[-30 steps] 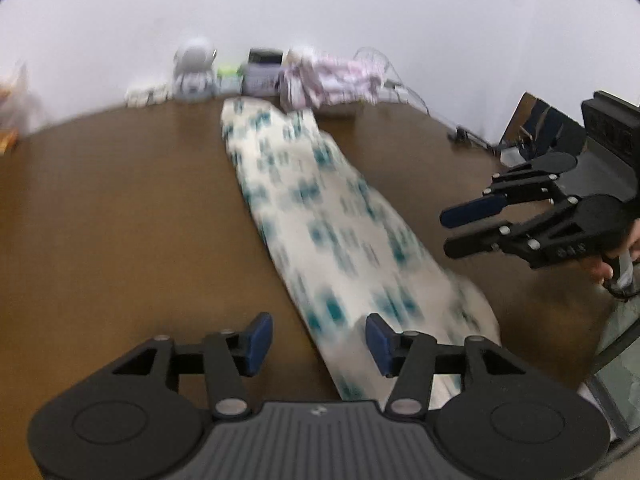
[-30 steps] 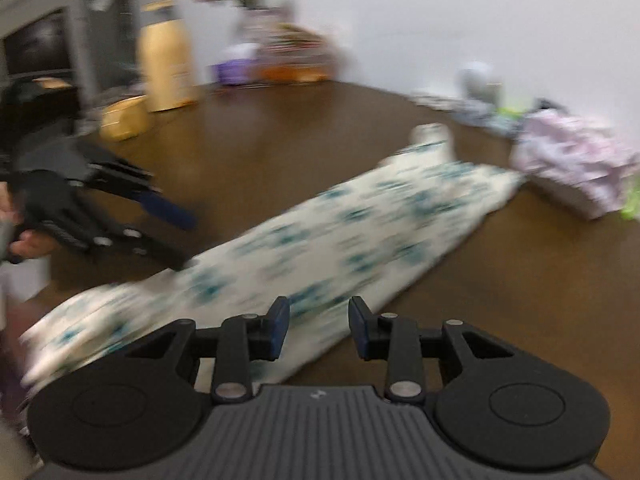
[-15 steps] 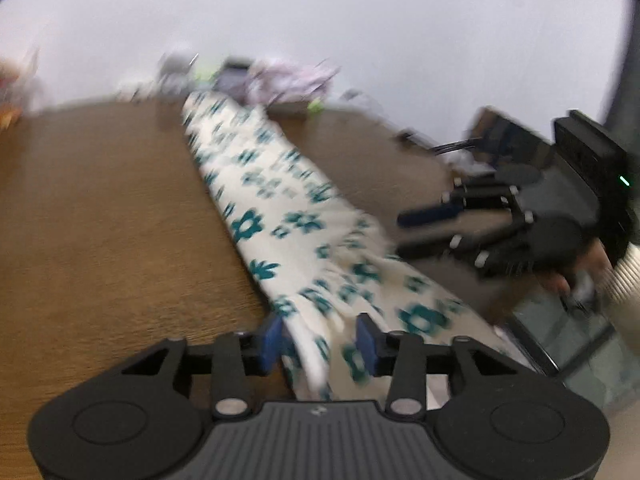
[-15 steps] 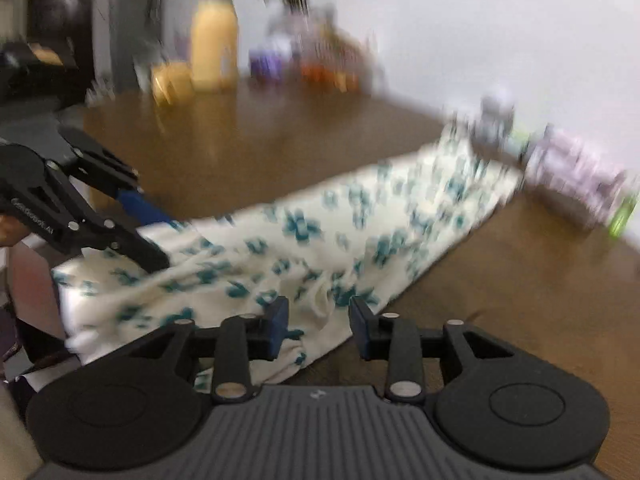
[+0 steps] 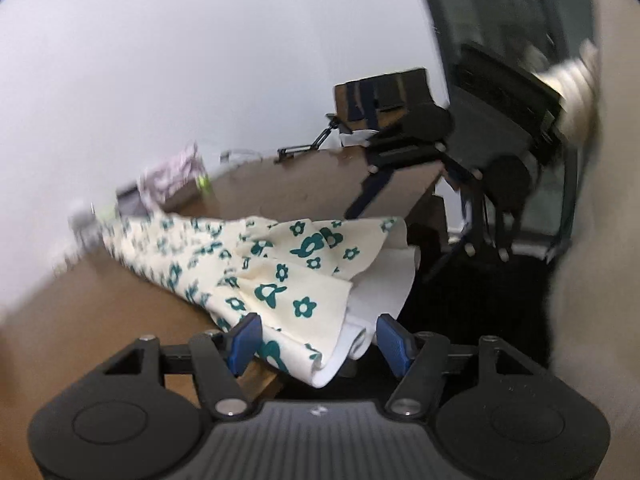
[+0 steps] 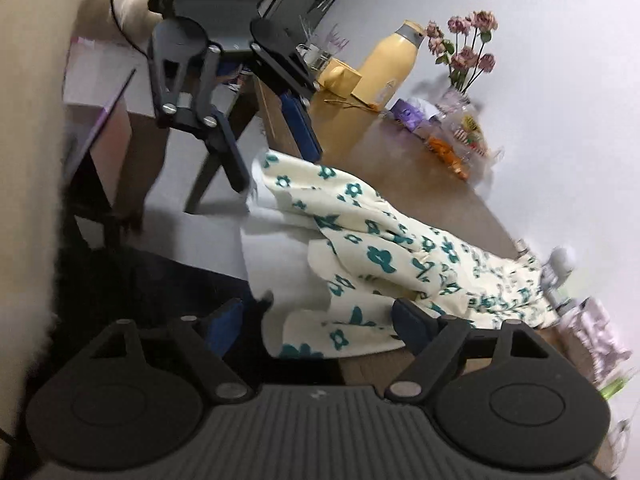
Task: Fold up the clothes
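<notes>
Garment (image 5: 280,276): cream cloth with a teal flower print, lying lengthwise on the brown table (image 5: 100,312), its near end bunched and hanging over the table edge. I note white lining showing under the lifted hem.

Left gripper (image 5: 316,340): I see its blue-padded fingers (image 5: 245,338) spread wide, one on each side of the hanging hem. The cloth passes between them, but neither pad is pressed against it, so I record no grasp.

Right gripper (image 6: 316,320): likewise spread wide, with the near corner of the garment (image 6: 360,276) lying between the fingers and nothing clamped. From the left wrist view I see the same gripper (image 5: 400,208) tilted down just above the far corner of the hem.

Surroundings: yellow bottle (image 6: 394,66), vase of pink flowers (image 6: 466,52) and snack packets on one end of the table; a pale pink bundle (image 5: 172,176) at the other. Part of a person in light clothing (image 6: 28,160) stands at the table edge.
</notes>
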Action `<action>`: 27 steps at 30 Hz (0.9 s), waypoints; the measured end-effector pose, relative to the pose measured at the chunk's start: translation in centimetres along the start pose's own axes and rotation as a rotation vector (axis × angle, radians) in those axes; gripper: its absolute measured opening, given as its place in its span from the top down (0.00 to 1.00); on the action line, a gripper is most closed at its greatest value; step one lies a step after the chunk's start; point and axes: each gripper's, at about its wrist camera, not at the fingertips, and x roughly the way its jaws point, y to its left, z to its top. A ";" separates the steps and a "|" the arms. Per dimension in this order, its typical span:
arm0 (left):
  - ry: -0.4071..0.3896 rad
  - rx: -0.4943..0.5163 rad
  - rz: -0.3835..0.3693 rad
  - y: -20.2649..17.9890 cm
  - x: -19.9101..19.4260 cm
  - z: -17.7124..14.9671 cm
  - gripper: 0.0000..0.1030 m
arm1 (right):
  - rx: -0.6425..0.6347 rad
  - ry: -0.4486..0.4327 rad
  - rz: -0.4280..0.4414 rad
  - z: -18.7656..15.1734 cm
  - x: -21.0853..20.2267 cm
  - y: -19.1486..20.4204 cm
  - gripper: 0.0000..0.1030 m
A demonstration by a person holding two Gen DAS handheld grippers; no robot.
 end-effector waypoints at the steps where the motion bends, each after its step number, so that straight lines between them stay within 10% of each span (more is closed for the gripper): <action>1: -0.005 0.035 0.009 -0.4 0.2 -0.4 0.39 | -0.009 -0.012 -0.019 -0.2 0.1 0.0 0.25; 7: -0.042 0.201 0.038 -2.4 2.6 -1.5 0.40 | 0.019 -0.026 0.008 -0.3 2.4 -0.6 0.57; 10: -0.042 0.220 0.027 -2.1 3.8 -1.6 0.65 | 0.098 -0.029 0.042 -0.2 2.6 -1.9 0.70; 15: -0.024 0.003 -0.053 1.2 3.5 -0.4 0.87 | 0.284 -0.027 0.161 -0.3 1.5 -4.6 0.92; 23: -0.136 -0.210 -0.243 6.9 0.1 3.9 0.91 | 0.559 -0.104 0.374 -0.2 -1.3 -12.2 0.94; 27: -0.135 -0.315 -0.254 12.9 3.4 6.8 0.90 | 0.740 -0.096 0.311 -0.7 1.0 -19.9 0.94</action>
